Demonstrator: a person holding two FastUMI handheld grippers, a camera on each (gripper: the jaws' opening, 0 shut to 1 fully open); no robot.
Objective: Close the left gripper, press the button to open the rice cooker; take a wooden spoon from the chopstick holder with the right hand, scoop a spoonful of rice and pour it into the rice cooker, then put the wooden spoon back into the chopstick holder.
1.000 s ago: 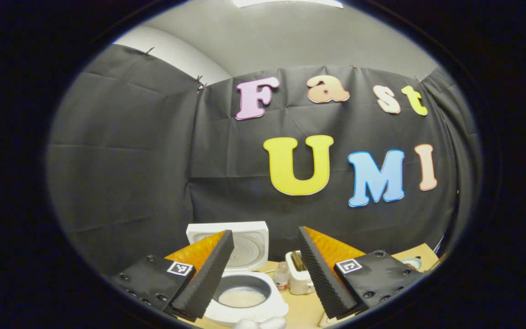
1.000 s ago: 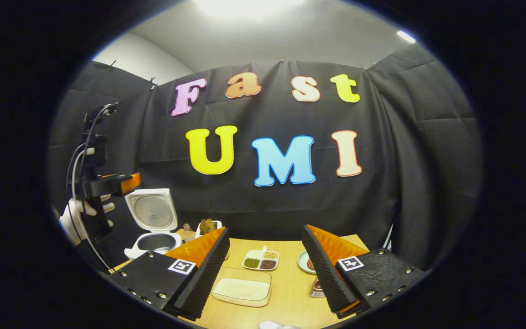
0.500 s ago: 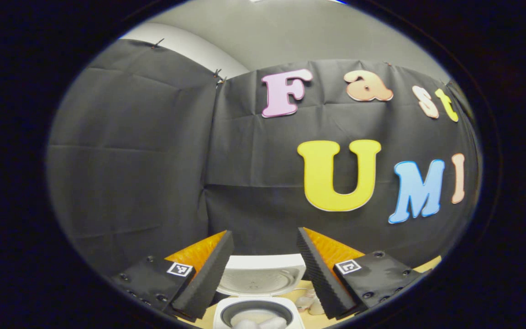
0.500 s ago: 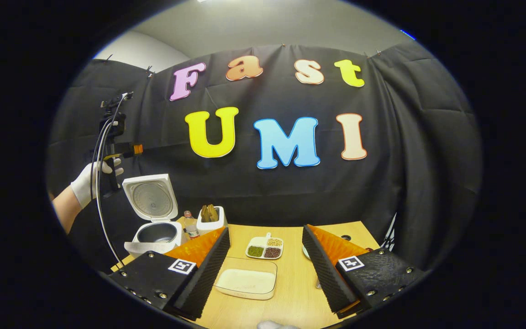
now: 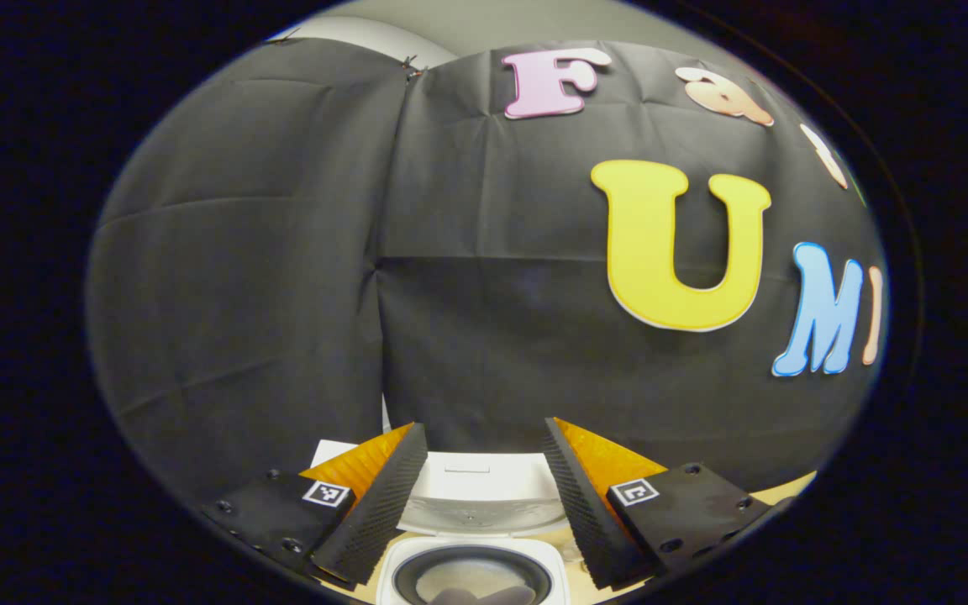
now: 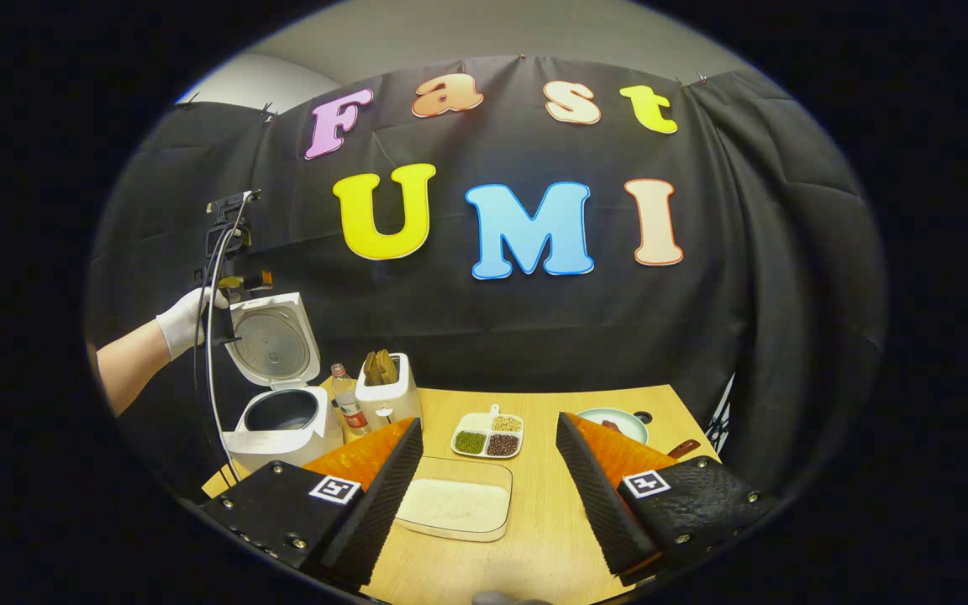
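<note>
The white rice cooker (image 6: 282, 420) stands open at the table's left end, its lid (image 6: 272, 340) upright. In the left gripper view the pot's rim (image 5: 471, 555) lies straight below, between the fingers of my left gripper (image 5: 484, 427), which is open and holds nothing. Farther off in the right gripper view, a gloved hand (image 6: 190, 319) holds that gripper (image 6: 236, 281) by the lid's top edge. Wooden spoons (image 6: 381, 367) stick out of the white chopstick holder (image 6: 390, 395) beside the cooker. My right gripper (image 6: 488, 422) hangs open above a clear dish of rice (image 6: 456, 507).
A small bottle (image 6: 349, 403) stands between cooker and holder. A divided dish of beans (image 6: 486, 437) sits mid-table, and a round plate (image 6: 612, 423) lies at the right. The wooden table (image 6: 534, 521) ends at the black cloth wall behind.
The left gripper has swung left and tipped downward, so the open cooker now sits centred under its fingers. The right gripper view has tipped down and shows more of the table. Both stay open.
</note>
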